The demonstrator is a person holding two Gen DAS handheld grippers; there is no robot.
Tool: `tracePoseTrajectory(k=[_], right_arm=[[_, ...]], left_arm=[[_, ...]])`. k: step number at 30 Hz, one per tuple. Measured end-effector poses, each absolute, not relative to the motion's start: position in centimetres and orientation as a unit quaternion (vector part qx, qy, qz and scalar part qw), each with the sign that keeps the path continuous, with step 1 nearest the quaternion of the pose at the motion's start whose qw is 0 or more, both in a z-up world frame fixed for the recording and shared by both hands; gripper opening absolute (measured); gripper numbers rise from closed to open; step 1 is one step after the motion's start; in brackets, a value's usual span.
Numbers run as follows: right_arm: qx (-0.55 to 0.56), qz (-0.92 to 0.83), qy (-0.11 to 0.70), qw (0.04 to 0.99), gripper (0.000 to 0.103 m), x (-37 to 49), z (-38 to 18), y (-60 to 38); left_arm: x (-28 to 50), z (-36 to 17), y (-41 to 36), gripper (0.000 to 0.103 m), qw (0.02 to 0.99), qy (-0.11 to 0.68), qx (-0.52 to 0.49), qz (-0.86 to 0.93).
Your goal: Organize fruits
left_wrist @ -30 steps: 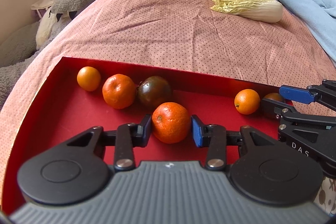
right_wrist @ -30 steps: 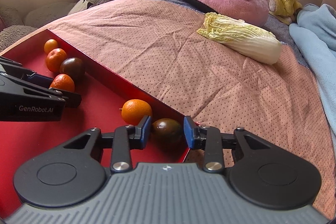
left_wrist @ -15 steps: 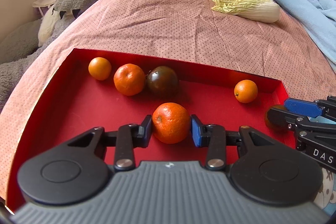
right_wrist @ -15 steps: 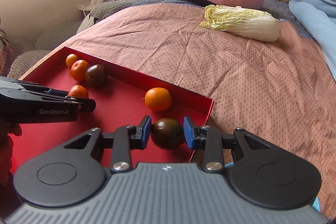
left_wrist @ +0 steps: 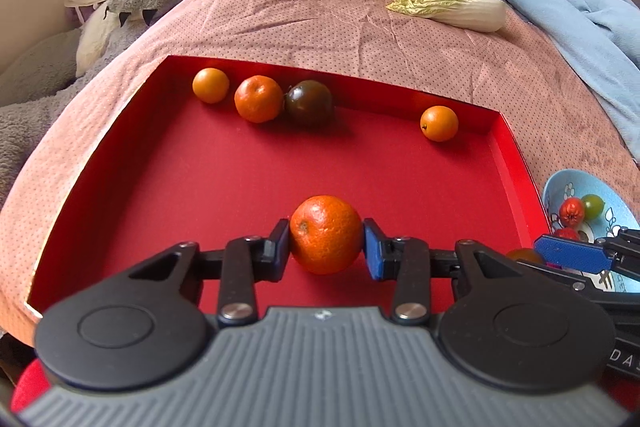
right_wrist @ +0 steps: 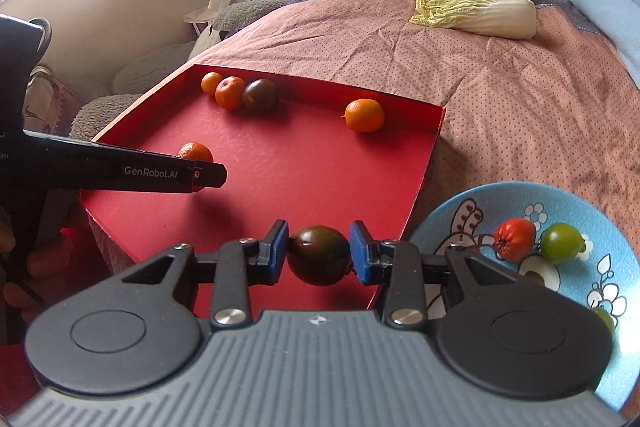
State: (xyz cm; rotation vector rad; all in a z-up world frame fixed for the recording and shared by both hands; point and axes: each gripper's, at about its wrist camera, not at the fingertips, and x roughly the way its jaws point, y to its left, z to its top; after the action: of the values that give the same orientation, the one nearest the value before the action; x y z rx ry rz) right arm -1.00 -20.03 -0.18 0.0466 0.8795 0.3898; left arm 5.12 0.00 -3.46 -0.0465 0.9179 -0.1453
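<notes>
The left gripper [left_wrist: 326,241] is clamped on a mandarin [left_wrist: 325,234] held over the red tray [left_wrist: 224,171], near its six o'clock edge. The right gripper [right_wrist: 319,253] is clamped on a dark tomato [right_wrist: 318,255] at the tray's five o'clock corner — just beside a blue plate [right_wrist: 600,315] holding a red tomato [right_wrist: 514,233] and a green tomato [right_wrist: 561,242]. At the tray's far wall, eleven to twelve o'clock, sit a small orange [left_wrist: 211,85], another mandarin [left_wrist: 258,98] and a second dark tomato [left_wrist: 309,102] — one more orange [left_wrist: 439,123] lies at two o'clock.

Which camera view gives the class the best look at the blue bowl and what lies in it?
The right wrist view. There most of the blue bowl shows, with a red tomato and a green tomato in it. In the left wrist view only a slice of the bowl shows at the right edge, partly behind the right gripper.
</notes>
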Motion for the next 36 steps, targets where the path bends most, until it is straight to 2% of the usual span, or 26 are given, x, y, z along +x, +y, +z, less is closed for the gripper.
tracePoseTrajectory(k=[22, 26, 36], right_arm=[[-0.017, 0.179, 0.418, 0.890, 0.041, -2.0, -1.1, -18.9], [-0.022, 0.179, 0.425, 0.887, 0.047, -2.1, -1.6, -18.7], [-0.016, 0.175, 0.410, 0.895, 0.045, -2.6, -1.2, -19.5]], left_arm=[[3.6, -4.5, -1.2, 0.043, 0.900, 0.430, 0.023, -0.062], [3.3, -4.5, -1.1, 0.048, 0.899, 0.432, 0.018, -0.065], [3.3, -4.7, -1.8, 0.047, 0.902, 0.426, 0.040, -0.062]])
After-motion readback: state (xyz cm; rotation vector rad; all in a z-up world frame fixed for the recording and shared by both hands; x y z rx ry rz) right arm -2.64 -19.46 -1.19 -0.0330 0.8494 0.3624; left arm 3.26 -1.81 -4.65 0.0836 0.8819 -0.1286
